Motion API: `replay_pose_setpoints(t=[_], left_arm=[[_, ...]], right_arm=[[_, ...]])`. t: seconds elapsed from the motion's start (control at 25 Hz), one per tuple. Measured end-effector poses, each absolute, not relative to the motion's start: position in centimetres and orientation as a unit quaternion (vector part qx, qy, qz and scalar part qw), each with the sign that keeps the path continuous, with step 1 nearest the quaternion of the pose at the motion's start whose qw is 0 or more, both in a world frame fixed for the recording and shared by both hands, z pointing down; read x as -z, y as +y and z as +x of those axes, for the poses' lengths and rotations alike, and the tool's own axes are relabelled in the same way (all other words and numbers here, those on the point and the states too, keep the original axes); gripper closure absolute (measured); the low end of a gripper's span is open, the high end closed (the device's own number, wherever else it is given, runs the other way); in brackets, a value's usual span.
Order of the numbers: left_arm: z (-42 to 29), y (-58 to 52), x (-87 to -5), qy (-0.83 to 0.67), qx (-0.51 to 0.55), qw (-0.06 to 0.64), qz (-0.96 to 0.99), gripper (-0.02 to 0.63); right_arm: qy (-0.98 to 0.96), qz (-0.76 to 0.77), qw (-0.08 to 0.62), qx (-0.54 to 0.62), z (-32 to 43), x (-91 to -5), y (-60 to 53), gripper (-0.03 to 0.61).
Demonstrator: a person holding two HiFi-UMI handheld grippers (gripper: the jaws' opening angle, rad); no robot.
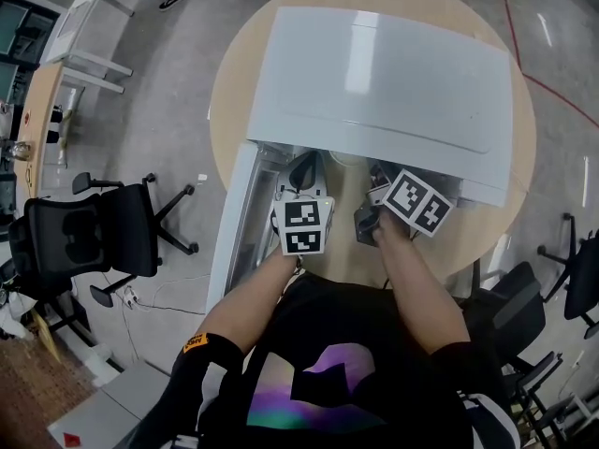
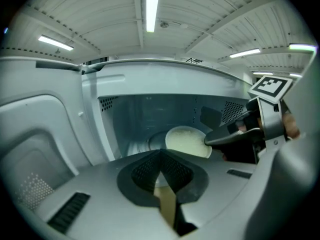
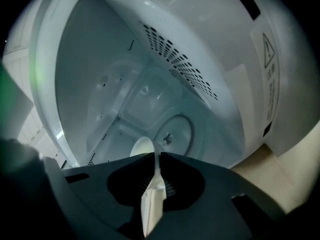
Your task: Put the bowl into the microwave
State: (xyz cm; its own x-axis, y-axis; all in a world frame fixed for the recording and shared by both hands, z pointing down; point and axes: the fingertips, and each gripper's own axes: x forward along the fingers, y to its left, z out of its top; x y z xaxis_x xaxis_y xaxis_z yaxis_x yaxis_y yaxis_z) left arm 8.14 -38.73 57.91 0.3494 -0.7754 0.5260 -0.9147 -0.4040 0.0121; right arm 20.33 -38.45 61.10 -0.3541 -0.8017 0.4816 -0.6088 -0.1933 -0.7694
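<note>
Bowl (image 2: 186, 140), round, smooth and pale, is inside the boxy white microwave (image 1: 374, 73), walls close; the right gripper (image 3: 153, 157) pinches its thin rim. The left gripper (image 2: 160, 153) is clenched on nothing.

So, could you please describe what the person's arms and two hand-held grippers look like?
The left hand-held gripper and right hand-held gripper have grey bodies with black ribbed jaw pads. The left cube and right cube are white with black square markers. The person wears a black short-sleeved T-shirt with an orange sleeve label; the forearms are bare.
</note>
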Motion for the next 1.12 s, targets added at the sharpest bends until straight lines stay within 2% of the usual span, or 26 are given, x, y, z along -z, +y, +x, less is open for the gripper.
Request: replay_pose_setpoints(t=[1.12], left_arm=[[10.1, -41.8, -59.7, -0.5, -0.239, 0.157, 0.818, 0.568]], right_arm=[[0.572, -0.633, 0.183, 0.489, 23.2, -62.8, -39.9, 0.528]])
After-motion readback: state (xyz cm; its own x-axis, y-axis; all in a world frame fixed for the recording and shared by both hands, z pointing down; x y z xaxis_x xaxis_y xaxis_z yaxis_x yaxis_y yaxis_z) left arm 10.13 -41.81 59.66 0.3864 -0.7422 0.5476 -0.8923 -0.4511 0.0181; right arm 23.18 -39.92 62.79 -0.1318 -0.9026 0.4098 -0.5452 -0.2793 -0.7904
